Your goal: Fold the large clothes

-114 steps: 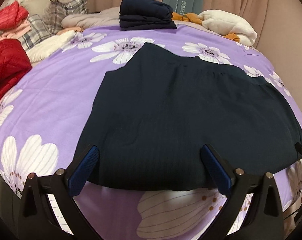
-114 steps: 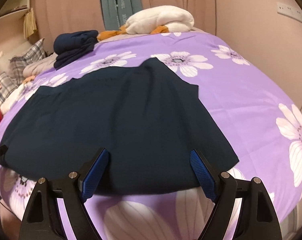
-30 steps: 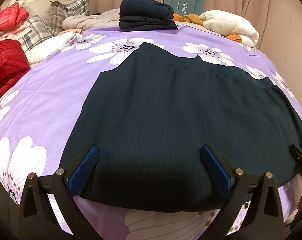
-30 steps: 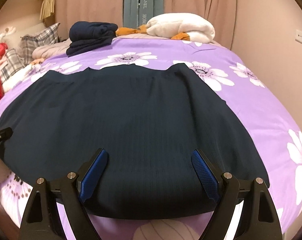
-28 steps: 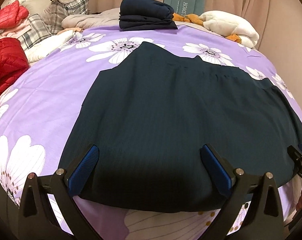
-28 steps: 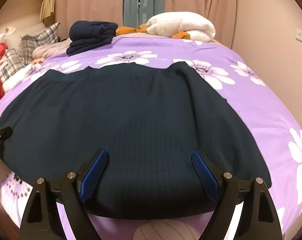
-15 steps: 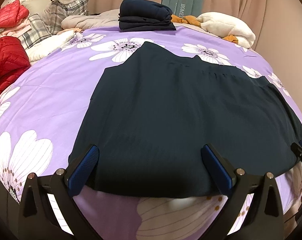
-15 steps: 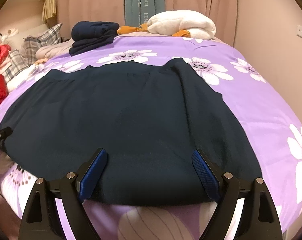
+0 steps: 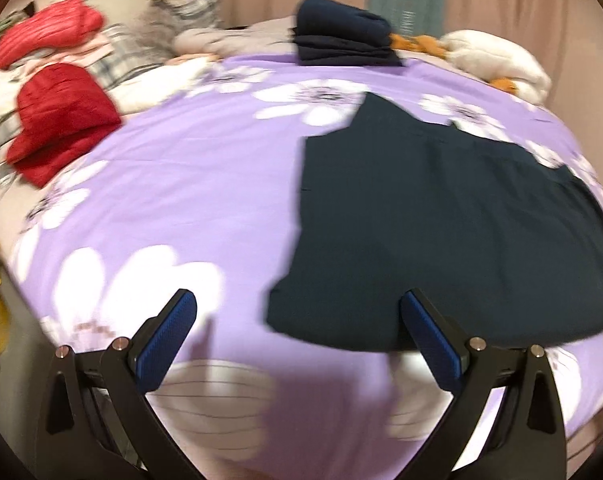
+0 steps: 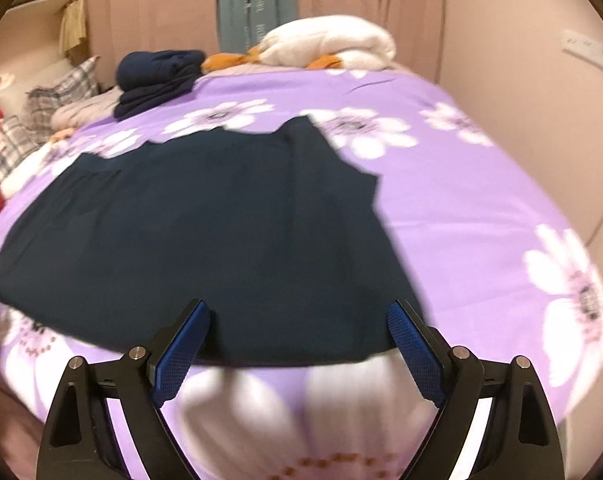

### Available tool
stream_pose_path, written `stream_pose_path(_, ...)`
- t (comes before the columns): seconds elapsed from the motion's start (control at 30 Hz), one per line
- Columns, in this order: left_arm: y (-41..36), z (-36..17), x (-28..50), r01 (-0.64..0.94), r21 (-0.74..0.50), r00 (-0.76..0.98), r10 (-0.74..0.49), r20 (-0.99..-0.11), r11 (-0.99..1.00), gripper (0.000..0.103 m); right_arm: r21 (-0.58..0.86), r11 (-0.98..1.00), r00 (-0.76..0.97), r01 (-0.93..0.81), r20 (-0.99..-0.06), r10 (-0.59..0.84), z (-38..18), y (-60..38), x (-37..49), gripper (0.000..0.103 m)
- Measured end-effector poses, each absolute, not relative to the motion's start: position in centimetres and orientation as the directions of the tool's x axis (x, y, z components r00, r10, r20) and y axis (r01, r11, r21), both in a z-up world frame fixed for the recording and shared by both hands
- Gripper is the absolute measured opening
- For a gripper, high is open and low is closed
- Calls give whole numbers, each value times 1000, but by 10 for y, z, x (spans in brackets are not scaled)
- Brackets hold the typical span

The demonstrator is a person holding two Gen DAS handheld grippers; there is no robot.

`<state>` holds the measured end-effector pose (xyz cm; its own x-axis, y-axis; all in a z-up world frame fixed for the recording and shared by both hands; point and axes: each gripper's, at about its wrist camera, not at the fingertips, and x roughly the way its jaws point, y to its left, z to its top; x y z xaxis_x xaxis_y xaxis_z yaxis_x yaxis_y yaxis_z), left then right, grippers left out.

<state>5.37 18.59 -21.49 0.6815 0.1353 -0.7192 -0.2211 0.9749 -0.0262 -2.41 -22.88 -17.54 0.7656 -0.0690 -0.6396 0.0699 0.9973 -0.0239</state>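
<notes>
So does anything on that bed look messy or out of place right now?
Nothing looks damaged or spilled. The dark garment lies spread flat on the purple bedspread, unfolded, with its near hem at the bed's edge. Both grippers, left and right, are open and hold nothing. Loose clothes are heaped at the far left.

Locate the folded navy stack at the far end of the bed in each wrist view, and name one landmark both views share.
Left wrist view: the folded navy stack sits top centre, right of the plaid pillows.
Right wrist view: the stack sits upper left, left of the white blanket.
Shared landmark: the white blanket beside it.
</notes>
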Motion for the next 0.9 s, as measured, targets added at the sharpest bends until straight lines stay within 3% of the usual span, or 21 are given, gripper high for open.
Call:
stream_pose_path(0.17,203,-204,53,-237,-126,703,80,-707,963,102,26,997,795,76,-605,-45,-157,-240,-21,90)
stream_pose_path(0.57,156,-189,106,-65,-322,703,-186,-687,944,100,152,988,779,-13,-618,105,-154,-217,52,90)
stream_pose_path(0.73,151,-194,129,-34,-390,677,-266,-686,920,86,294,956,746,-21,-632,211,-162,-223,78,90)
stream_pose_path(0.9,162,-209,142,-77,-403,663,-255,-704,912,83,381,923,716,60,-660,226,-173,-248,97,88)
